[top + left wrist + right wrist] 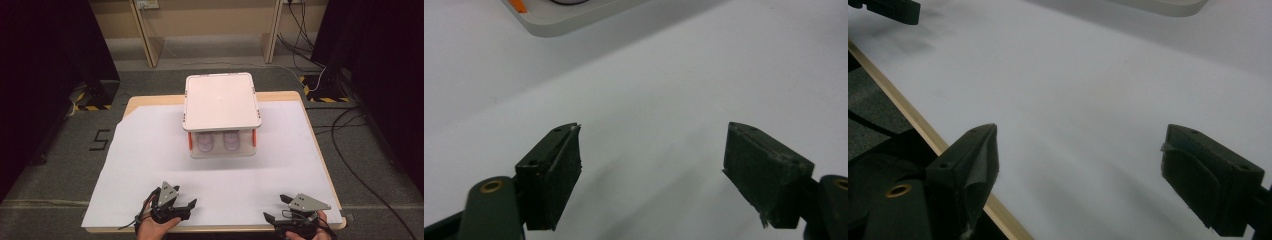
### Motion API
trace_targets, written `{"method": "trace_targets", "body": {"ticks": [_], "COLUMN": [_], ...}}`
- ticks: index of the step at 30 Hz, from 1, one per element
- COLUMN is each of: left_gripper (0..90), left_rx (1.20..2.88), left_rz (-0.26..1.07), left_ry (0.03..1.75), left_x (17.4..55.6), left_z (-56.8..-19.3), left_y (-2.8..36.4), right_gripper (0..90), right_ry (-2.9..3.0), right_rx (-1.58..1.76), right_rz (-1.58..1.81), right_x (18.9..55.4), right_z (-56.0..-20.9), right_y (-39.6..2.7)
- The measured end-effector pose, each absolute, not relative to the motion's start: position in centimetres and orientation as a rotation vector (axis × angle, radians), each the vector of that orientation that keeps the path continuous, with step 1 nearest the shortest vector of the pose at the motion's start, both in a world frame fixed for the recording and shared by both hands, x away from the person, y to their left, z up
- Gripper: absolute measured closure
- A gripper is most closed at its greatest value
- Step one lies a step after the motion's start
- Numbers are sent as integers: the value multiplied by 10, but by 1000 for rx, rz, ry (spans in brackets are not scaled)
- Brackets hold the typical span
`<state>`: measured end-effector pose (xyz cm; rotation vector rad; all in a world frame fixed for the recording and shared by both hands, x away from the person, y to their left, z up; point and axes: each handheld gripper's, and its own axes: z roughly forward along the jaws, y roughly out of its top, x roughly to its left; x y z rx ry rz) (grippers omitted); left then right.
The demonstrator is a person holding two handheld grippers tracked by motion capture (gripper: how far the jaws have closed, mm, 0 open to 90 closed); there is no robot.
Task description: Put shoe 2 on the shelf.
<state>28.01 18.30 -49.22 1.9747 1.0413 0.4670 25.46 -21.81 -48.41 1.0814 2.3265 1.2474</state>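
Observation:
A white lidded case point(221, 100) stands at the middle of the table, its lid raised on orange posts point(189, 141). Two round purple-tinted dishes point(218, 141) lie under the lid. My left gripper point(174, 199) rests near the front edge, left of centre, held by a hand. Its jaws stand wide apart over bare paper point(654, 145), with the case's corner point(569, 22) far ahead. My right gripper point(276, 207) sits at the front right, also open with nothing between its jaws point(1080, 150). The case's rim point(1168, 6) shows far off in the right gripper view.
White paper point(150, 160) covers the wooden table, whose front edge point(923, 131) runs just under the right gripper's left jaw. Cables point(360, 165) lie on the grey floor to the right. Table legs point(150, 35) stand behind.

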Motion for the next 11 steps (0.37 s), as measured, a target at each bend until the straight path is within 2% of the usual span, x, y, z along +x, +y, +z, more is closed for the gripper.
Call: {"method": "trace_targets", "body": {"ticks": [11], "left_gripper": [224], "left_rx": [1974], "left_rz": [469], "left_ry": [1044], "left_x": [280], "left_z": [-492], "left_y": [183], "right_gripper": [163], "right_ry": [2317], "right_rx": [1083], "right_rz": [1242], "right_x": [254], "right_z": [-484], "right_y": [-220]}}
